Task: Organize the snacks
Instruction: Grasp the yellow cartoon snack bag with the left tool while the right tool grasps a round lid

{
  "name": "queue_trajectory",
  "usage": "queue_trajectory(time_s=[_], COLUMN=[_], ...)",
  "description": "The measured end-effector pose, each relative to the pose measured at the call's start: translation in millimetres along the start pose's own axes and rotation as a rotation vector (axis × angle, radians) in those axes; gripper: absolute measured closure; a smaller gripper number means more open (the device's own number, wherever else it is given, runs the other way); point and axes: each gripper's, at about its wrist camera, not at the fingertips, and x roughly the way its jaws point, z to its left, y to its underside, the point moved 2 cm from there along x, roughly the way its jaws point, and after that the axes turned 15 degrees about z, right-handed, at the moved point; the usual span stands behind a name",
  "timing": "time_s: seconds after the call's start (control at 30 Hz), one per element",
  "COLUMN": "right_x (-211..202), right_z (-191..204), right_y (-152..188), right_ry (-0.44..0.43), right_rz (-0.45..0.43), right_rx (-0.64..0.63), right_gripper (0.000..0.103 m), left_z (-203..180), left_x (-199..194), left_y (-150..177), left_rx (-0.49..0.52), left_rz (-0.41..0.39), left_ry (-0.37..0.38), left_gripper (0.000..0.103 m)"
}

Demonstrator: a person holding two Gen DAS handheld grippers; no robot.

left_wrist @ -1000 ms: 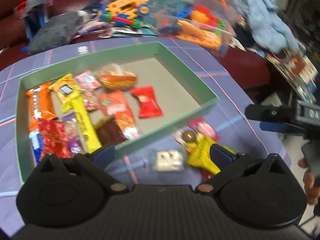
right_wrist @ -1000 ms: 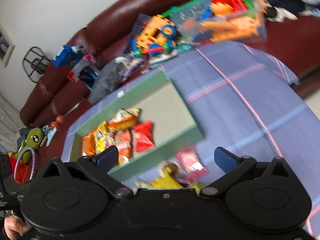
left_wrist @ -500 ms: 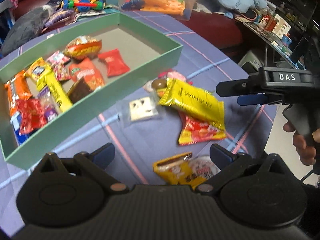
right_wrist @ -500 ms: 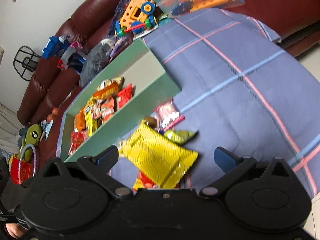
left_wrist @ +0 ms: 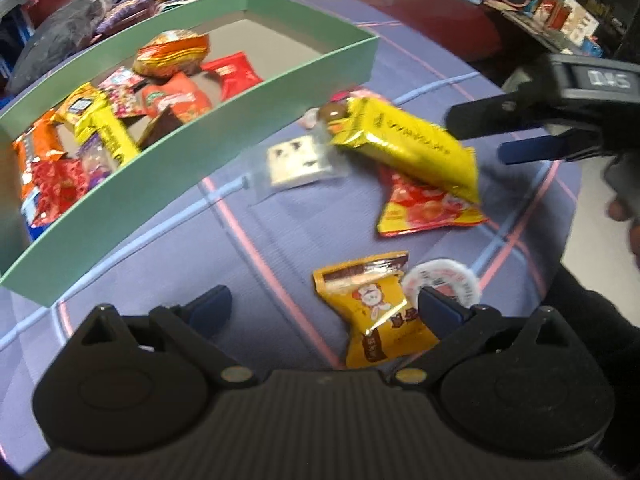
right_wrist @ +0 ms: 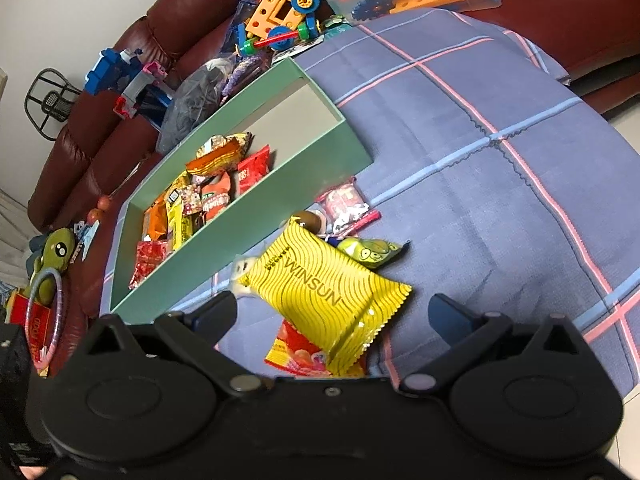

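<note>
I'm in a home living room: a dark red leather sofa [right_wrist: 132,92] at eleven o'clock, heaped with plastic building toys [right_wrist: 284,12], a plaid tablecloth [right_wrist: 480,160] under me, cluttered shelves [left_wrist: 560,16] at one o'clock.

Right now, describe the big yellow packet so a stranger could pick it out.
Start at the green box on the blue checked cloth. Just outside its near wall lies the big yellow packet, overlapping a red-and-yellow packet. It alone has black wavy lines and WINSUN printed on it.
</note>
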Motion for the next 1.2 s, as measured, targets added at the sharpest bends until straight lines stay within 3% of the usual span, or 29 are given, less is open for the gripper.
queue_trajectory(time_s=[0.23,0.3,0.37,0.43,0.5,0.67,1.03,1.2], right_x=[1.7,1.1,1.0,0.4,0.7,7.5,37.4,45.8], right_z=[15.8,20.7,25.2,29.8,34.9,48.6,69.9,74.8], right_y=[9.3,14.8,20.1,26.5,32.9,44.3,58.6,64.6], right_ry=[-0.006,-0.005,0.000,0.007,0.015,0.008,0.104,0.176], right_rz=[0.036,0.043,0.053,0.061,0.071,0.118,0.153,0.143], right_rx=[-0.051,-0.063,-0.073,-0.085,-0.103,-0.164,-0.266,-0.327], right_gripper=[0.000,0.004,0.006,0.015,0.031,0.048,0.053,0.073], left_z=[2.7,-0.4,-0.7,3.6,9.0,23.2,36.4,34.7], left_x=[0.3,2.8,6.4,7.9,6.6,4.6,2.4,3.2], left_y=[0.6,2.1,3.2,4.3,6.4,13.6,25.1,26.7], left_rx=[-0.012,-0.001,-0.009,-0.033,-0.050,-0.099,-0.142,-0.141], left_rz=[-0.013,-0.016,-0.015,-0.021,-0.037,-0.056,-0.085,-0.101], left_ry=[0.016,0.018,0.012,0.012,0.007,0.014,0.035,0.034], left_gripper=[0.015,0.030,0.065,0.072,0.072,0.072,0.071,0.070])
